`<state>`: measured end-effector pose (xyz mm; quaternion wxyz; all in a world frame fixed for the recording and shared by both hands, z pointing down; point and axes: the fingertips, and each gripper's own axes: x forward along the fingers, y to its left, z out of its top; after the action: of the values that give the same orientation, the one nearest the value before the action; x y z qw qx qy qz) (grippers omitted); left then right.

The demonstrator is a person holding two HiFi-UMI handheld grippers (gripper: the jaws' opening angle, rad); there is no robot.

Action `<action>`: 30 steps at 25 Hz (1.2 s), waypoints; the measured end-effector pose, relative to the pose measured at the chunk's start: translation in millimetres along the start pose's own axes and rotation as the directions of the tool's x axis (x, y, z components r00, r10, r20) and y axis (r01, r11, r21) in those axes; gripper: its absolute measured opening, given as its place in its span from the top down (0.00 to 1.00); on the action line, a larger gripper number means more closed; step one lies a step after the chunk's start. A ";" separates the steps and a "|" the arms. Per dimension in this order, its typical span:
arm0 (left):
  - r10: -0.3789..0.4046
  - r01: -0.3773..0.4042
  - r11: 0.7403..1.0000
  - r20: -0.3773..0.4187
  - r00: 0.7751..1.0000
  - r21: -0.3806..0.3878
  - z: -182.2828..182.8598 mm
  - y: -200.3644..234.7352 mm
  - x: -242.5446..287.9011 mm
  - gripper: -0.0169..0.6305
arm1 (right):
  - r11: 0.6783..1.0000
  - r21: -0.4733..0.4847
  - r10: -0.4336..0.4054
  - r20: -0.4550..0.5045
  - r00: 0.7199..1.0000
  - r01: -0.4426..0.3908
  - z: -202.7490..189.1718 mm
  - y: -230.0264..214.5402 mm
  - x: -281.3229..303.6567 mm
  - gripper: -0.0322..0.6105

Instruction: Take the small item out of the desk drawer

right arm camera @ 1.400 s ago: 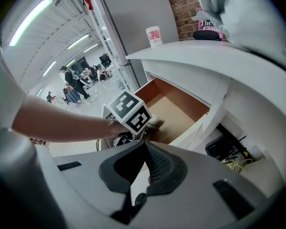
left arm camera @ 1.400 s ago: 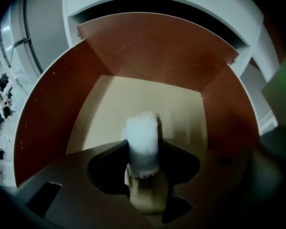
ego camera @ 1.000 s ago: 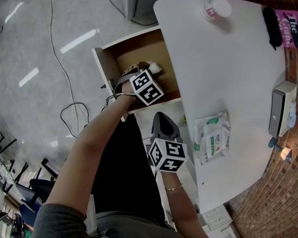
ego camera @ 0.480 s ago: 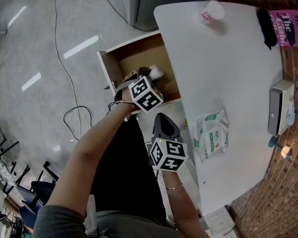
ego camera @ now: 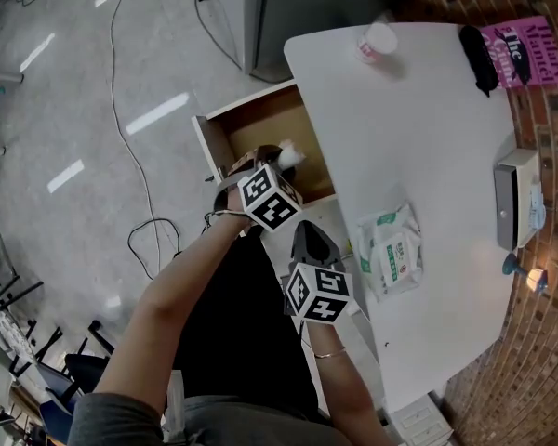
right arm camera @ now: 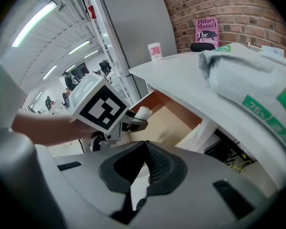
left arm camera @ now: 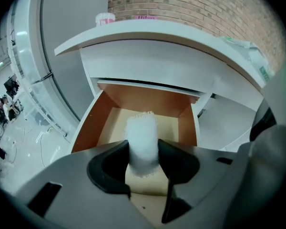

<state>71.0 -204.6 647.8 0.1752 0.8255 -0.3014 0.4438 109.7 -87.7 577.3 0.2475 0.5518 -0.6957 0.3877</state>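
Gripping the item (left arm camera: 142,137): left gripper (left arm camera: 143,152), jaws clenched on its two sides.
- Item: small, white, fuzzy, roughly a cylinder. It stands upright between the jaws, with its frayed top above them. It hangs over the inside of the drawer (left arm camera: 148,104), and no view shows whether its lower end touches the drawer floor.
- Drawer: pulled open from under the bench (ego camera: 418,110) on the person's side. Brown walls, pale floor, white front.
- Head view: left gripper (ego camera: 281,161) reaches into the drawer (ego camera: 265,119), and the item (ego camera: 292,155) shows at its tip, close to the bench edge.
- Right gripper (right arm camera: 145,152): jaws clenched together with nothing between them. It is held beside the bench edge on the near side of the drawer, apart from the left gripper. In the head view the right gripper (ego camera: 307,237) points toward the drawer.
- Bench top:
  - Cup (ego camera: 378,40) at the far corner on the drawer side.
  - Pink book (ego camera: 516,43) at the far edge, against the brick wall.
  - Dark object (ego camera: 477,59) beside the book.
  - Wipes (ego camera: 391,252) near the drawer-side edge, toward the near end.
  - Box (ego camera: 513,198) at the edge opposite.
- Floor: cable (ego camera: 135,128) trailing past the drawer.
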 end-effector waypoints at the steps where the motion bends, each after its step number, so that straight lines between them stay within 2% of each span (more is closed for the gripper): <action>1: 0.004 -0.004 1.000 0.004 1.000 0.003 1.1 0.6 -5.2 0.68 | 1.000 -0.002 0.001 0.005 1.000 -0.001 1.3 1.2 -1.1 0.94; 23: 0.050 -0.047 0.999 0.120 0.992 -0.026 21.5 -3.2 -106.3 0.68 | 0.998 -0.062 0.029 0.095 0.995 -0.023 22.0 30.2 -33.5 0.94; 30: 0.076 -0.070 0.997 0.152 0.986 -0.041 17.5 -4.3 -140.5 0.68 | 0.998 -0.054 0.031 0.132 0.991 -0.024 32.1 40.9 -45.7 0.94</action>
<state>25.2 -163.1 520.4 0.1499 0.8423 -0.3519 0.3799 85.3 -83.8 512.6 0.2094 0.5602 -0.7280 0.3352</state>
